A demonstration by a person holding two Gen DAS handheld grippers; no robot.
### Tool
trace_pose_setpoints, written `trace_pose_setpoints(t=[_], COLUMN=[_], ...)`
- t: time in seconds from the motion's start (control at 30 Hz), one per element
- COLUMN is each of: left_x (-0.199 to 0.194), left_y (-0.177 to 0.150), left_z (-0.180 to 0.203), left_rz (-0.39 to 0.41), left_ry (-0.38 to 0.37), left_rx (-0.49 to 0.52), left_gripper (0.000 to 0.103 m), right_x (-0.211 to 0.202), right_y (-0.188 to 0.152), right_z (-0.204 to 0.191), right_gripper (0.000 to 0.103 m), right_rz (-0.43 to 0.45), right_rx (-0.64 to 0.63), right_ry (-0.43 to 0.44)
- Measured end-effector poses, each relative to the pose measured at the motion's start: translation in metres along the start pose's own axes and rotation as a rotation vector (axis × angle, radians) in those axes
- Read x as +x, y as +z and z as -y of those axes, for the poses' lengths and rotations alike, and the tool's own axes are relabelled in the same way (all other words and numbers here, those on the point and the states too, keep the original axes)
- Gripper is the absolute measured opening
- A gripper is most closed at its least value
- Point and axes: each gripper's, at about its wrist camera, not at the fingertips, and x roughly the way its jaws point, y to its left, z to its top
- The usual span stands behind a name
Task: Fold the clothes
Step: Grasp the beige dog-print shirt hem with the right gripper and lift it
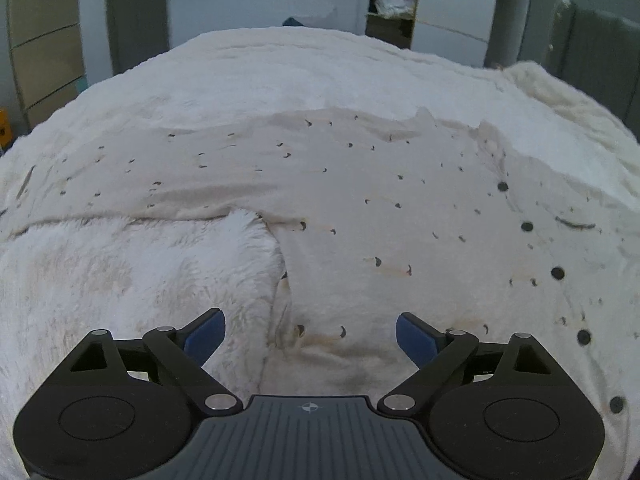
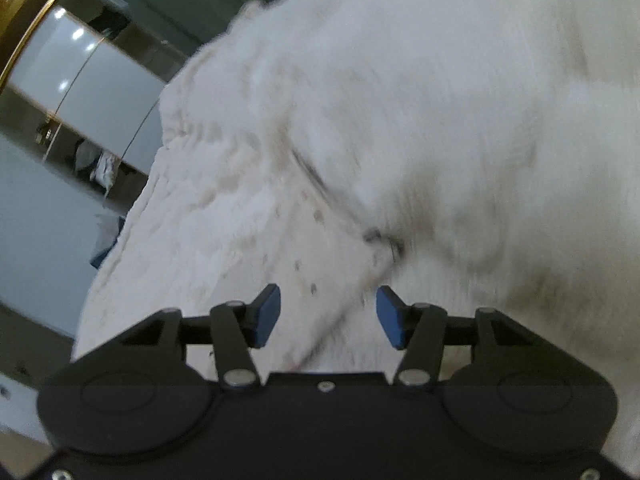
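Nowhere any readable writing. Cream spotted garment [image 1: 360, 208] spread flat on fluffy white bed cover [image 1: 120, 280]. Left hand-held gripper [image 1: 311, 338] wide open, empty; right hand-held gripper [image 2: 328, 316] half open, gripping nothing.

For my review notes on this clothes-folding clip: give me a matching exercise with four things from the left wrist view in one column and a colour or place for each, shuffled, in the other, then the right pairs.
Things:
1. gripper pads
2. shirt buttons
3. fluffy blanket
4. open shelf with bundled cloth

Colour or place:
A. white, spread under the garment
B. blue
C. in the background, top of the view
D. dark, in a row down the right side of the cream printed shirt

Pairs: 1-B, 2-D, 3-A, 4-C
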Motion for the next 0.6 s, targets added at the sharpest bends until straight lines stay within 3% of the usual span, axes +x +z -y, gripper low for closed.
trace_pose_setpoints(t=[0.1,0.17,0.23,0.37,0.43,0.5,0.53,0.6], left_x=[-0.002,-0.009,-0.018,-0.031,-0.030,-0.027,-0.025,-0.021], left_y=[0.001,0.003,0.006,0.010,0.010,0.012,0.014,0.020], left_z=[-0.001,0.001,0.002,0.000,-0.003,-0.004,-0.004,0.000], left_rz=[-0.003,-0.002,0.010,0.037,0.041,0.037,0.035,0.042], left_ry=[0.003,0.012,0.001,-0.001,-0.015,-0.030,-0.037,-0.056], left_rx=[-0.029,-0.045,-0.036,-0.026,-0.053,-0.079,-0.085,-0.077], left_gripper=[0.091,0.091,0.091,0.091,0.091,0.090,0.090,0.090], right_x=[0.028,0.041,0.042,0.022,0.026,0.039,0.050,0.063], right_y=[0.000,0.002,0.005,0.008,0.000,-0.007,-0.012,-0.021], right_z=[0.018,0.028,0.027,0.001,-0.002,0.002,0.009,0.015], right_gripper=[0.037,0.003,0.002,0.003,0.010,0.027,0.022,0.026], right_rz=[0.032,0.069,0.097,0.193,0.201,0.189,0.170,0.170], right_rx=[0.137,0.238,0.269,0.213,0.223,0.227,0.259,0.297], right_ry=[0.004,0.015,0.039,0.117,0.064,-0.025,-0.047,-0.031])
